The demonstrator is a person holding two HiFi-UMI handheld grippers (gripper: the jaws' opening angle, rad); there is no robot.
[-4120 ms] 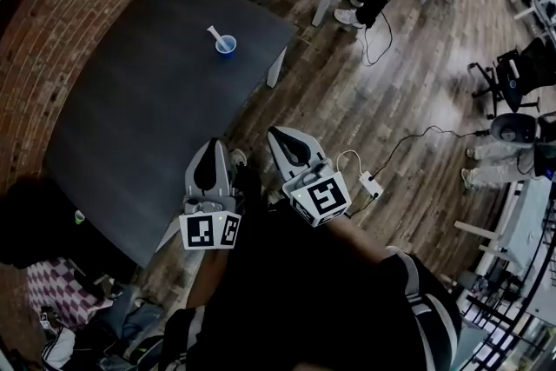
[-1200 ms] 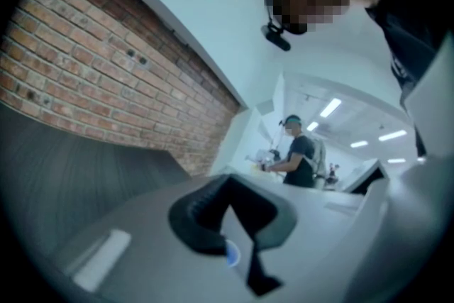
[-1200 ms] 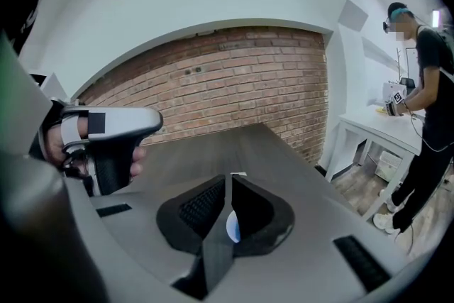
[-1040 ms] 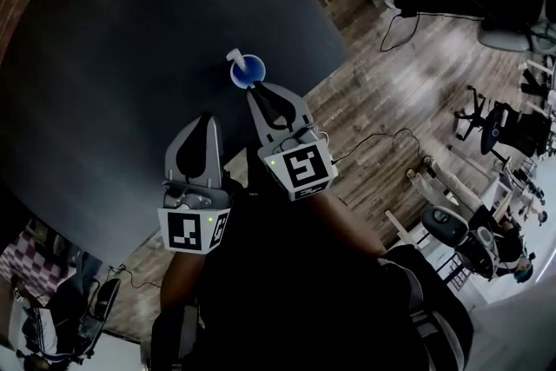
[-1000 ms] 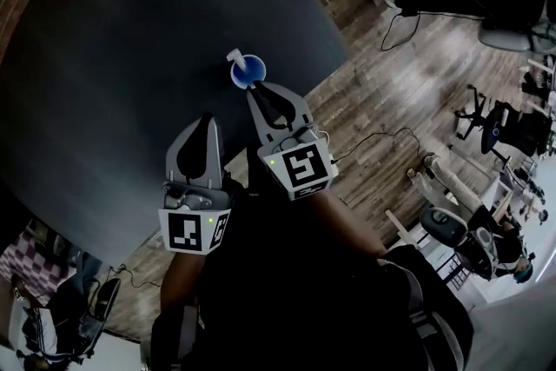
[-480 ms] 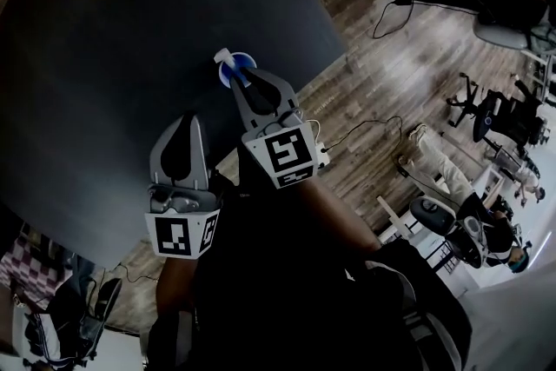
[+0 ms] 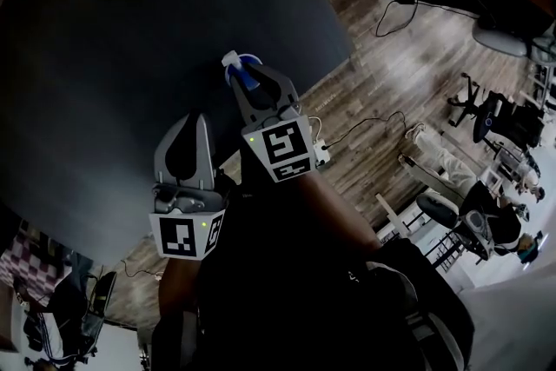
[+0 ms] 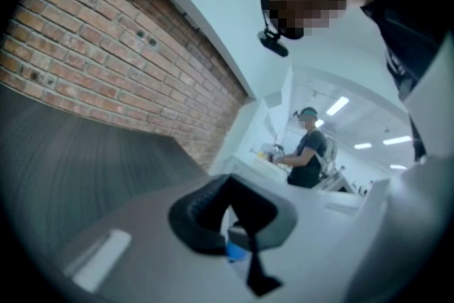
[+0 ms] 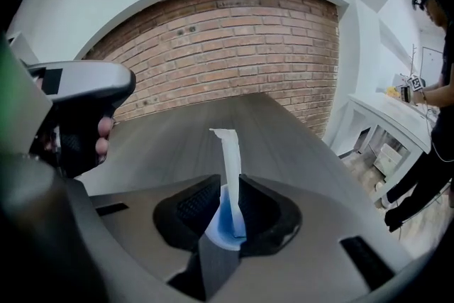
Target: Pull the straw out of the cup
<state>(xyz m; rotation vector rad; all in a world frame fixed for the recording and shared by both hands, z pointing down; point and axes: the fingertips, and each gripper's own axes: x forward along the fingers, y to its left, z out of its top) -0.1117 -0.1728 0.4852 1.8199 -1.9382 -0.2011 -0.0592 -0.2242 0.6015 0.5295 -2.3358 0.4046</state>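
Right gripper [image 9: 227,204] fingers [image 9: 198,202]: two, dark, ribbed pads, closed in on the straw [image 9: 230,152], one pad against each side.

Straw: one, white, flat and ribbon-like. Upright with a slight lean, top end uneven and well above the finger tips, lower end down in the cup [image 9: 224,223].

Cup: one, blue, round, open-topped. Directly below the right finger tips, standing on the counter [image 9: 177,135] close to its near edge, not far from its right-hand corner. In the head view, straw tip poking past the rim toward the far side.

Left gripper [image 8: 235,227] fingers: two, same dark moulded shape, pressed together tip to tip. In the head view, over the counter's near edge, left of the right gripper and nearer the person, apart from the cup.

Marker cubes: two, one at the back of each gripper, white faces with black square patterns; right one [image 7: 280,150], left one [image 7: 185,235].

Gripper bodies: grey, smooth, tapering to the tips.

Counter: one, dark grey, matt, flat, fine straight grain, sharp right-hand corner.

Floor [image 7: 391,100]: wood planks, mixed brown tones, off the counter's right edge.

Brick wall [image 9: 234,46]: red-brown, rough, pale mortar lines, beyond the counter's far edge.

Background of the left gripper view: one person [image 8: 308,152] in dark clothes standing at a white bench.
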